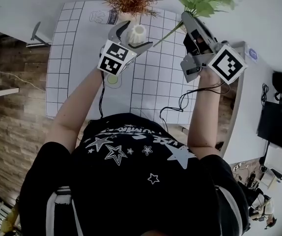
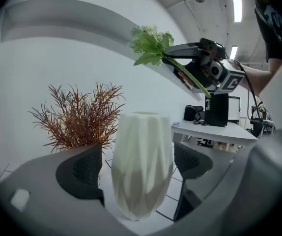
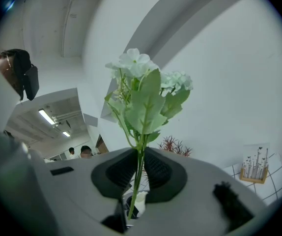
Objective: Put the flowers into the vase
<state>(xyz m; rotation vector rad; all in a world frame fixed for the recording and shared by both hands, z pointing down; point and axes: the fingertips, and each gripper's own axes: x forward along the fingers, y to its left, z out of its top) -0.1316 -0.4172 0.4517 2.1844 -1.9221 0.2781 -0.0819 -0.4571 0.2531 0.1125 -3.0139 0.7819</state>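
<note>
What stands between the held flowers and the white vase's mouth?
Nothing visible. The flowers, gripped by the right tongs, hang in open air above the vase; the left tongs flank only its sides; the reddish plant stands behind.

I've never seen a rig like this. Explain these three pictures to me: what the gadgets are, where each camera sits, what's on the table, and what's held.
There is no robot here: a person holds a two-jaw gripper in each hand. The head view comes from a camera on the person's head, looking down on both arms and the white, grid-marked table. The other two views come from cameras riding on each gripper, looking along its jaws. On the table stand a white faceted vase and a reddish-brown dried plant. The left gripper is open, with its jaws on either side of the vase and not visibly pressing on it. The right gripper is shut on the stem of a green flower sprig with white blooms, held up in the air.
</note>
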